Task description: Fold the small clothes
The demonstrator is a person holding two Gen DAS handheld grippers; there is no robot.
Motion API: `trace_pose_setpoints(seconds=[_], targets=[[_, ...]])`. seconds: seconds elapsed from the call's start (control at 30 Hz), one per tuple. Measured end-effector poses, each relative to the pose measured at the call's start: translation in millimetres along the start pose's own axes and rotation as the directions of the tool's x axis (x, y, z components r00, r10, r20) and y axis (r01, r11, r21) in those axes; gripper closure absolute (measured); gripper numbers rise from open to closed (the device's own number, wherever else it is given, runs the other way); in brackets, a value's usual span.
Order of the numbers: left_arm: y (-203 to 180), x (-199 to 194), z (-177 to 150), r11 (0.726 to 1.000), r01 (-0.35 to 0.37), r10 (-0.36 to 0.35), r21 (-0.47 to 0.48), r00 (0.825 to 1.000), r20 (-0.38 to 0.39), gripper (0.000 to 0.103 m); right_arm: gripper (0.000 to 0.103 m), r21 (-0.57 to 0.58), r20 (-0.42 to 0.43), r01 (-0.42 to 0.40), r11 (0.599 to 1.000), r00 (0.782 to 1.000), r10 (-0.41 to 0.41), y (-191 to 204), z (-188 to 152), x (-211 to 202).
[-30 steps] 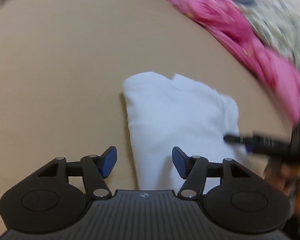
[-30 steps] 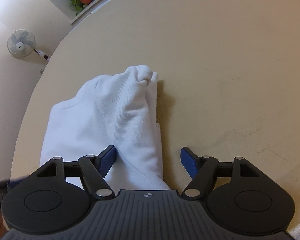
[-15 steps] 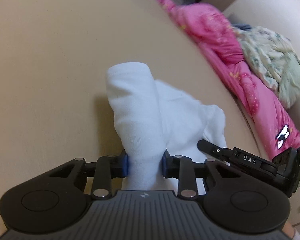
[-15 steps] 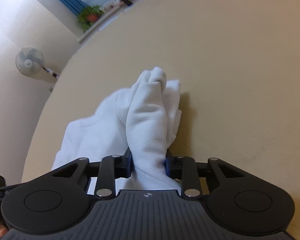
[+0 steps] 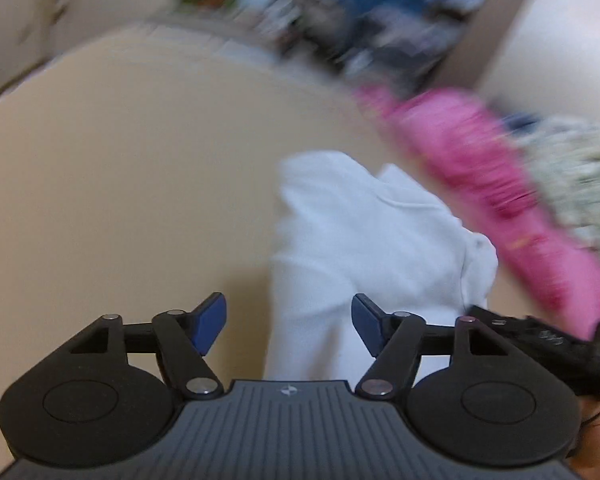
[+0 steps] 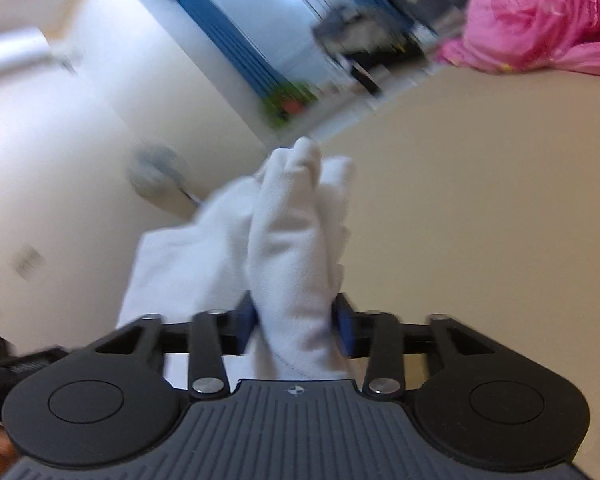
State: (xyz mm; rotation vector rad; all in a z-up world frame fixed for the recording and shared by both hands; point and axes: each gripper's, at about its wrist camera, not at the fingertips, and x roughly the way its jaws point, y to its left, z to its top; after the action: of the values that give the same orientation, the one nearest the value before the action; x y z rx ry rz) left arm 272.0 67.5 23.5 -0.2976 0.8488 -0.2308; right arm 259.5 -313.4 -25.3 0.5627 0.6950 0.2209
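Observation:
A white garment (image 5: 372, 232) lies partly folded on the tan table (image 5: 120, 200). In the left wrist view my left gripper (image 5: 288, 322) is opening; a strip of the white cloth runs between its blue pads, and neither pad touches it. The right gripper's black body (image 5: 540, 340) shows at the garment's right edge. In the right wrist view my right gripper (image 6: 296, 330) has a bunched fold of the white garment (image 6: 292, 264) between its pads, raised off the table (image 6: 480, 220). Its jaws are opening, and both pads still touch the cloth.
A pink garment (image 5: 480, 160) and a pale patterned one (image 5: 580, 176) are heaped along the table's far right side. The pink heap (image 6: 540, 12) also shows at the right wrist view's top right. Beyond the table edge are a window with blue curtains and a blurred fan (image 6: 156, 172).
Both grippers closed on the white garment and rose. The left one has since let go and its cloth lies on the table. The right one has lifted its fold higher; both views swung up.

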Motion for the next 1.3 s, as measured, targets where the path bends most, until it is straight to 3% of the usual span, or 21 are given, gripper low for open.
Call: trace_pose_setpoints(seconds=[0.07, 0.17, 0.27, 0.3, 0.33, 0.37, 0.4, 0.53, 0.6, 0.63, 0.67, 0.7, 0.73, 0.8, 0.87, 0.9, 0.97, 1.03, 1.07, 1.13, 1.3], targets=[[21, 3, -19, 1.0, -0.021, 0.02, -0.023, 0.999, -0.043, 0.041, 0.047, 0.019, -0.063, 0.138, 0.99, 0.989, -0.136, -16, -12, 16], [31, 3, -48, 0.999, 0.036, -0.037, -0.03, 0.998, -0.052, 0.041, 0.047, 0.027, -0.047, 0.117, 0.993, 0.992, -0.115, -30, -31, 9], [35, 18, -72, 0.997, 0.051, -0.057, -0.058, 0.993, -0.105, 0.043, 0.046, 0.039, -0.108, 0.08, 0.996, 0.991, -0.076, -36, -49, 14], [35, 23, -80, 0.996, 0.064, -0.072, -0.066, 0.99, -0.125, 0.049, 0.046, 0.042, -0.139, 0.071, 0.997, 0.988, -0.065, -35, -53, 23], [38, 31, -89, 0.995, 0.082, -0.091, -0.064, 0.984, -0.152, 0.071, 0.049, 0.045, -0.169, 0.063, 0.997, 0.984, -0.054, -35, -57, 27], [38, 37, -98, 0.994, 0.09, -0.099, -0.057, 0.98, -0.174, 0.085, 0.073, 0.045, -0.192, 0.053, 0.998, 0.98, -0.043, -38, -62, 29], [37, 38, -104, 0.996, 0.081, -0.088, -0.047, 0.981, -0.174, 0.086, 0.09, 0.048, -0.213, 0.048, 0.998, 0.976, -0.037, -41, -67, 31], [54, 17, -110, 0.975, 0.173, -0.187, -0.139, 0.978, -0.095, 0.09, 0.098, 0.109, -0.126, 0.008, 0.994, 0.992, 0.006, -46, -67, 3], [50, 27, -118, 0.985, 0.128, -0.146, -0.114, 0.977, -0.158, 0.09, 0.098, 0.078, -0.106, 0.014, 0.997, 0.994, -0.006, -48, -69, -7], [44, 32, -125, 0.997, 0.061, -0.068, -0.043, 0.976, -0.207, 0.088, 0.098, 0.059, -0.147, 0.074, 0.995, 0.987, -0.065, -52, -73, -1], [40, 30, -128, 0.999, 0.04, -0.04, -0.005, 0.977, -0.208, 0.086, 0.095, 0.032, -0.212, 0.169, 0.985, 0.964, -0.159, -58, -80, 9], [37, 23, -127, 1.0, 0.024, -0.023, 0.007, 0.978, -0.207, 0.085, 0.096, 0.028, -0.241, 0.187, 0.982, 0.955, -0.174, -62, -86, 13], [34, 12, -126, 1.0, 0.001, 0.003, 0.017, 0.98, -0.2, 0.085, 0.096, 0.028, -0.237, 0.179, 0.984, 0.957, -0.167, -63, -87, 8], [20, -23, -128, 0.993, -0.047, 0.061, 0.11, 0.991, -0.121, 0.08, 0.087, -0.009, -0.218, 0.255, 0.967, 0.943, -0.251, -57, -85, -6], [1, -54, -138, 0.97, -0.12, 0.132, 0.21, 0.99, -0.045, 0.047, 0.085, -0.08, -0.182, 0.346, 0.935, 0.917, -0.355, -52, -86, -27], [-7, -72, -145, 0.953, -0.165, 0.172, 0.254, 0.985, -0.003, 0.039, 0.085, -0.096, -0.162, 0.366, 0.926, 0.912, -0.377, -51, -87, -40], [-29, -99, -154, 0.918, -0.231, 0.22, 0.321, 0.973, 0.072, 0.022, 0.084, -0.107, -0.117, 0.363, 0.926, 0.92, -0.374, -49, -92, -70], [-48, -126, -171, 0.892, -0.285, 0.249, 0.352, 0.958, 0.145, 0.019, 0.074, -0.142, -0.066, 0.35, 0.926, 0.93, -0.362, -42, -99, -99], [-56, -136, -180, 0.887, -0.298, 0.253, 0.352, 0.952, 0.171, 0.019, 0.06, -0.175, -0.035, 0.353, 0.919, 0.931, -0.364, -32, -103, -116], [-69, -156, -193, 0.885, -0.316, 0.253, 0.341, 0.943, 0.217, 0.017, 0.044, -0.242, 0.038, 0.379, 0.893, 0.924, -0.382, -10, -114, -144], [-83, -204, -218, 0.868, -0.373, 0.269, 0.329, 0.908, 0.321, 0.013, 0.034, -0.306, 0.119, 0.382, 0.872, 0.924, -0.363, 29, -130, -183]])
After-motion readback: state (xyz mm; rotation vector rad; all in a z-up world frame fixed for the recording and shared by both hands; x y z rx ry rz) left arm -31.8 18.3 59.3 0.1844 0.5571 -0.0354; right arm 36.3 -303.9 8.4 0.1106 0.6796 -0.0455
